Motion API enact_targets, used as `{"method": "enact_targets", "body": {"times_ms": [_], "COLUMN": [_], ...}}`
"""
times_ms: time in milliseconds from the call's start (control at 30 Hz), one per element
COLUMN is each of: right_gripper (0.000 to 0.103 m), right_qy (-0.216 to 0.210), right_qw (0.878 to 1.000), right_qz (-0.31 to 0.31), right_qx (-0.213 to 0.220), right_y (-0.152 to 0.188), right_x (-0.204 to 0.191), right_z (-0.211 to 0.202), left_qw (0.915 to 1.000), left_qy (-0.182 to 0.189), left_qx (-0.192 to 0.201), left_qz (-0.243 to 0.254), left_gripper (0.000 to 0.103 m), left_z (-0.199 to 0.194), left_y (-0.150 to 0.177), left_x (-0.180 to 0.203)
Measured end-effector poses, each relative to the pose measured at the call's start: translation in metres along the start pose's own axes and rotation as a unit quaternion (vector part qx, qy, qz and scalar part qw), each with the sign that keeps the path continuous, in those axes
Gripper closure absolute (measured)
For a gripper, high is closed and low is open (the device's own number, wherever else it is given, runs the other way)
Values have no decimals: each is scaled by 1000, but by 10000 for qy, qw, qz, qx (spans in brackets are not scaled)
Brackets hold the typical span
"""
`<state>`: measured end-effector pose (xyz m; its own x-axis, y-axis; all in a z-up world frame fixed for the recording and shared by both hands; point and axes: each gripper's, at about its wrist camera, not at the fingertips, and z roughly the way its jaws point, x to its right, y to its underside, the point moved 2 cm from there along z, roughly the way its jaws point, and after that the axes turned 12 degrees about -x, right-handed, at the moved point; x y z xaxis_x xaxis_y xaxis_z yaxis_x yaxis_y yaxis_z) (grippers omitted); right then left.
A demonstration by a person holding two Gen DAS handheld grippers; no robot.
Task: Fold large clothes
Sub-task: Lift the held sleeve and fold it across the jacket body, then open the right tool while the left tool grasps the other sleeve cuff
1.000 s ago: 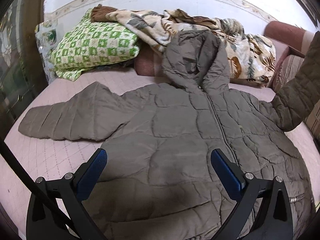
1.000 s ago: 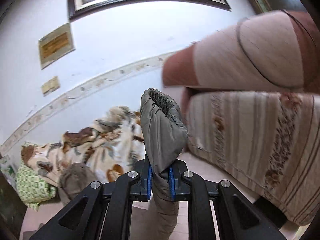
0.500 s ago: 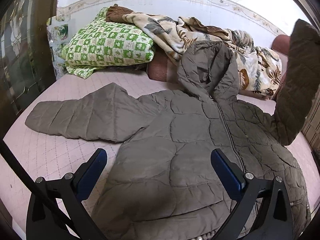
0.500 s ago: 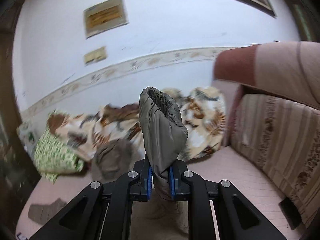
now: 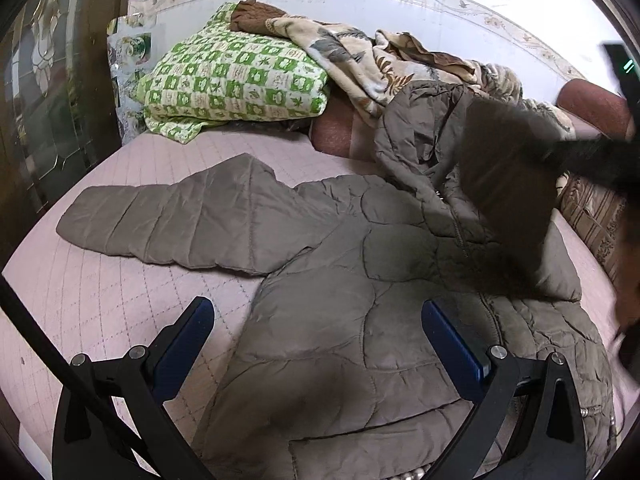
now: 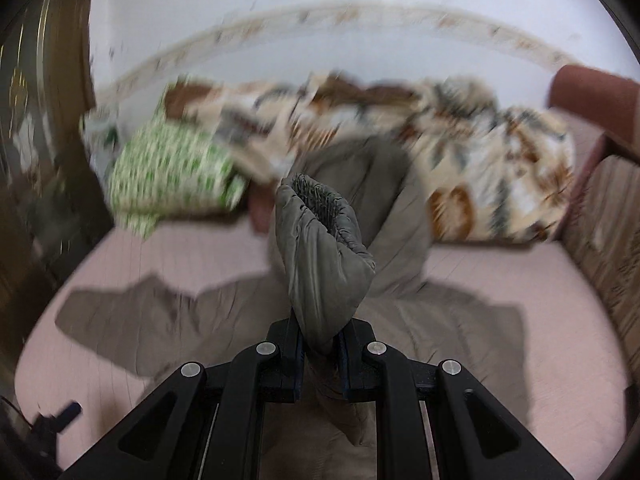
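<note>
A grey-brown quilted hooded jacket (image 5: 340, 320) lies front up on the pink bed, its left sleeve (image 5: 168, 216) spread out flat. My left gripper (image 5: 320, 344) is open and empty, hovering over the jacket's lower body. My right gripper (image 6: 320, 344) is shut on the cuff of the right sleeve (image 6: 320, 252), which stands up between its jaws. In the left wrist view that lifted sleeve (image 5: 508, 200) is a dark blur swinging over the jacket's chest, with the right gripper's dark frame behind it at the right edge. The hood (image 5: 420, 136) rests against the bedding.
A green checked pillow (image 5: 236, 80) and a leaf-print blanket (image 5: 360, 56) are piled at the head of the bed. The pink quilted mattress (image 5: 100, 300) shows to the left. A striped cushioned side (image 6: 608, 220) bounds the right. A dark wooden frame (image 5: 48, 120) stands left.
My right gripper has carried the right sleeve up and leftward over the jacket body, tilting down toward the bed. My left gripper has drawn back slightly, showing more of the jacket.
</note>
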<state>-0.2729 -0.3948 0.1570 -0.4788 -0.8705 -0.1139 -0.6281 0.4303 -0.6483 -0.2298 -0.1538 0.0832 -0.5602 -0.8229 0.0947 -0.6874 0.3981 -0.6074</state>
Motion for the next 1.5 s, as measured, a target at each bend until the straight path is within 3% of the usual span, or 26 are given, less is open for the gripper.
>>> {"method": "enact_targets", "body": {"times_ms": [233, 300, 333, 400, 500, 567, 600, 700, 900, 1033, 1133, 1233, 1367, 1500], "right_gripper": [89, 78, 62, 55, 54, 48, 40, 38, 39, 52, 52, 51, 52, 51], "right_qy": [-146, -166, -269, -640, -1089, -1279, -1188, -525, 558, 1009, 1041, 996, 1175, 515], "right_qw": [9963, 9947, 9928, 9879, 9863, 9881, 9907, 9977, 9919, 9807, 9721, 9685, 9707, 9883], "right_qz": [-248, -299, -326, -369, -449, -298, -195, 293, 969, 1269, 1380, 1366, 1224, 1093], "right_qx": [-815, -972, -1120, -1364, -1159, -799, -632, -315, -602, -1090, -1584, -1826, -1703, -934], "right_y": [43, 49, 51, 56, 51, 44, 40, 27, 30, 37, 53, 63, 51, 60], "right_x": [-40, -49, -52, -54, -43, -22, -9, 56, 158, 202, 215, 216, 207, 167], "right_z": [90, 102, 108, 111, 84, 58, 49, 32, 53, 87, 114, 135, 116, 43], "left_qw": [9998, 9997, 9996, 9995, 9992, 9989, 9989, 9991, 9996, 9970, 9887, 9876, 9944, 9991], "left_qy": [-18, -21, -11, -12, 15, 35, 21, -22, -38, -148, -619, -462, -246, -26], "left_qx": [-113, -161, -184, -185, -116, -84, -78, -118, -192, -763, -1356, -1502, -1028, -297], "left_qz": [-148, -187, -212, -256, -385, -456, -461, -414, -227, -38, 147, -24, -91, -296], "left_gripper": [0, 0, 0, 0, 0, 0, 0, 0, 0, 0, 0, 0, 0, 0], "left_z": [9, 13, 15, 18, 20, 25, 29, 43, 73, 112, 147, 158, 129, 84], "left_y": [-3, -6, -8, -12, -21, -30, -35, -51, -77, -75, -68, -69, -78, -92], "left_x": [-7, -8, -8, -9, -9, -7, -5, 4, 25, 35, 39, 35, 31, 9]}}
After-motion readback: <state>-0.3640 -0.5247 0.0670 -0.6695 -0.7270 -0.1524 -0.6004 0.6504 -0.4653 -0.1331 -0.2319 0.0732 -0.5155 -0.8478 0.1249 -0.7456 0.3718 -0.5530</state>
